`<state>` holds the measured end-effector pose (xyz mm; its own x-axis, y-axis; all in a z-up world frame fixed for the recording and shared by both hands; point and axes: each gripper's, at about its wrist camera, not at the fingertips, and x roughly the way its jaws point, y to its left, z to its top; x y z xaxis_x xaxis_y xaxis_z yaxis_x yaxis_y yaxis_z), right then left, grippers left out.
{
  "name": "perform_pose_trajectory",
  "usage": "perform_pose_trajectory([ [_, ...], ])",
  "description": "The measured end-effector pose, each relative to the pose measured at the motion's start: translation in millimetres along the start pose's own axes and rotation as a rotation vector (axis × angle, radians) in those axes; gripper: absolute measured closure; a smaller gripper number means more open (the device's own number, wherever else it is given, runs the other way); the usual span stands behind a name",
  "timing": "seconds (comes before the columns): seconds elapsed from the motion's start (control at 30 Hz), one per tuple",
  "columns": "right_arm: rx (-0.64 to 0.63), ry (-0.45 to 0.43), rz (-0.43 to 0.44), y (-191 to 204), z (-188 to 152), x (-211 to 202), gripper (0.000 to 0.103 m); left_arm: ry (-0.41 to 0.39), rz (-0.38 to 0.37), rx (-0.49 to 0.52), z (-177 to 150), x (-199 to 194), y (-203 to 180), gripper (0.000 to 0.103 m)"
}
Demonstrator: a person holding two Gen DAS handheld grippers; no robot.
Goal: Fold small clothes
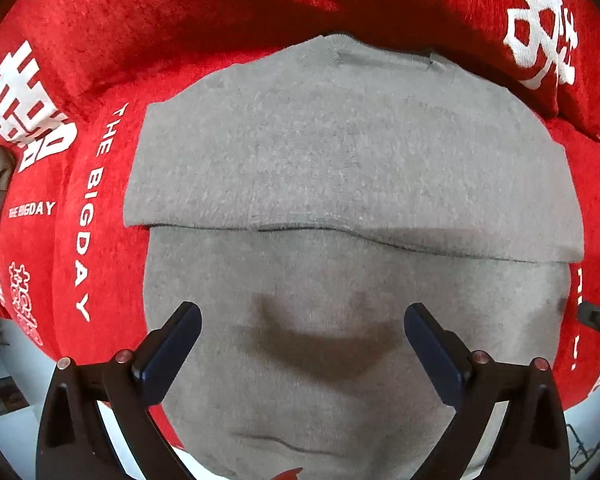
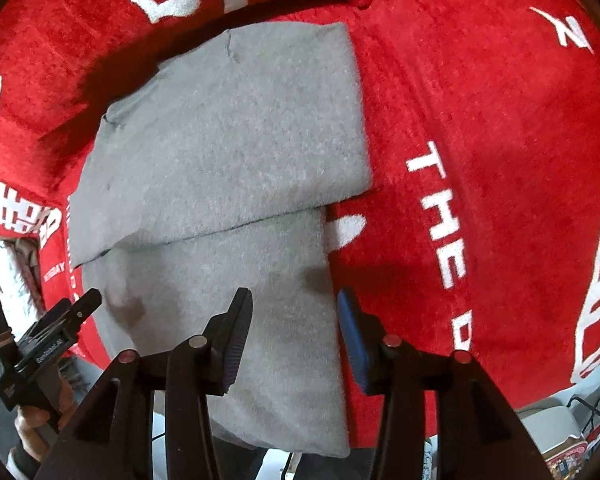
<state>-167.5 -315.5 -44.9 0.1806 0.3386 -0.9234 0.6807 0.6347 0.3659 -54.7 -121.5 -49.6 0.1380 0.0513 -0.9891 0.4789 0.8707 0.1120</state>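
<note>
A grey knitted garment point(image 1: 340, 168) lies flat on a red plush cover point(image 1: 220, 20) printed with white characters and the words "THE BIGDAY". Its far part is folded over the near part, leaving a straight folded edge across the middle, and the near end hangs off the front edge of the red surface.

The left tool point(image 1: 302, 320) hovers over the near half of the garment with its two dark fingers spread wide, grasping nothing; a soft shadow falls on the cloth between them.

The right tool point(image 2: 296, 312) is also released, its fingers apart, straddling the right edge of the near part of the garment point(image 2: 228, 140).

From the right wrist view the left tool point(image 2: 60, 320) shows at the lower left, with the hand holding it partly visible below. Cluttered items sit past the cover's edges, too blurred to identify.
</note>
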Motion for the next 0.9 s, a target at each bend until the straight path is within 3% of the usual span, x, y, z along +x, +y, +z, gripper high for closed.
perform_pose_trajectory([
  [0.1,-0.017,0.01,0.041,1,-2,3,0.053,0.011,-0.002,-0.018,-8,1,1,0.001],
  [0.17,-0.039,0.003,0.081,4,-5,3,0.028,0.022,-0.002,-0.021,-11,4,4,0.001],
  [0.2,-0.057,-0.022,0.103,6,-6,0,0.007,0.033,-0.001,-0.022,-15,5,4,0.001],
  [0.23,-0.067,-0.046,0.119,7,-8,-3,0.0,0.04,-0.002,-0.022,-19,6,4,0.001],
  [0.3,-0.08,-0.063,0.159,10,-12,-7,0.0,0.053,-0.009,-0.022,-26,8,6,0.001],
  [0.37,-0.068,-0.022,0.185,9,-15,-3,0.0,0.063,-0.003,-0.016,-34,9,8,0.001],
  [0.5,-0.014,0.013,0.186,1,-30,4,0.0,0.086,0.001,-0.01,-52,13,23,0.001],
  [0.67,0.009,0.036,0.167,-6,-58,11,0.0,0.138,-0.11,-0.021,-74,22,55,0.001],
  [0.9,0.04,0.143,0.181,-10,-122,42,0.0,0.159,-0.176,-0.046,-115,30,103,0.001],
])
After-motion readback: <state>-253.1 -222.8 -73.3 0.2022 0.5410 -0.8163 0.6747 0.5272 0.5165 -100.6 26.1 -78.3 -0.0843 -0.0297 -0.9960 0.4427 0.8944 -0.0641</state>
